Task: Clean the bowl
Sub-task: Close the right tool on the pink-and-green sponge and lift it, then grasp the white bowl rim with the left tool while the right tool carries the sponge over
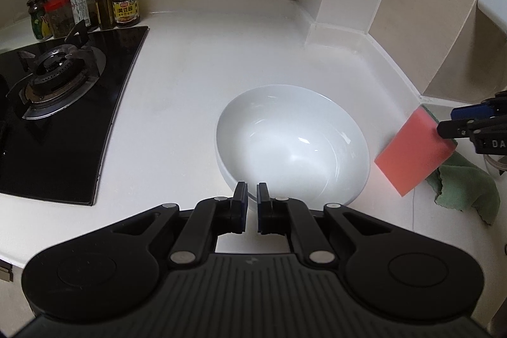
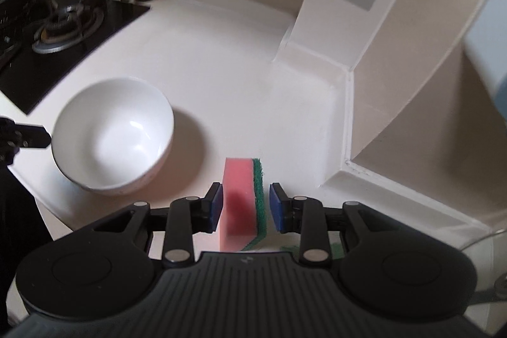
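Two tongs were in play, one in each hand, and the coming move was judged to turn on how the sponge (image 2: 239, 205) lay from the bowl (image 1: 291, 144). In the left wrist view the bowl was seen upright on the counter (image 1: 196, 62), just beyond the left tongs (image 1: 252, 198), with the sponge to its right, near but apart from the rim. In the right wrist view the bowl (image 2: 114, 135) was seen to the left of and farther off than the right tongs (image 2: 244, 208). The sponge was carried on edge, its long axis along the fingers, the pink face to the left and the green scouring face to the right.

The left tongs were almost closed, with only a narrow gap between the pads; the bowl's near rim lay in line with that gap, and a pinch on it was judged likely, though contact could not be told. The right tongs stood partly open around the sponge, which was gripped and held clear of the counter. A cloth (image 1: 465, 182) lay to the right beneath it.

The right hand was judged the one to travel left to the bowl's inside.
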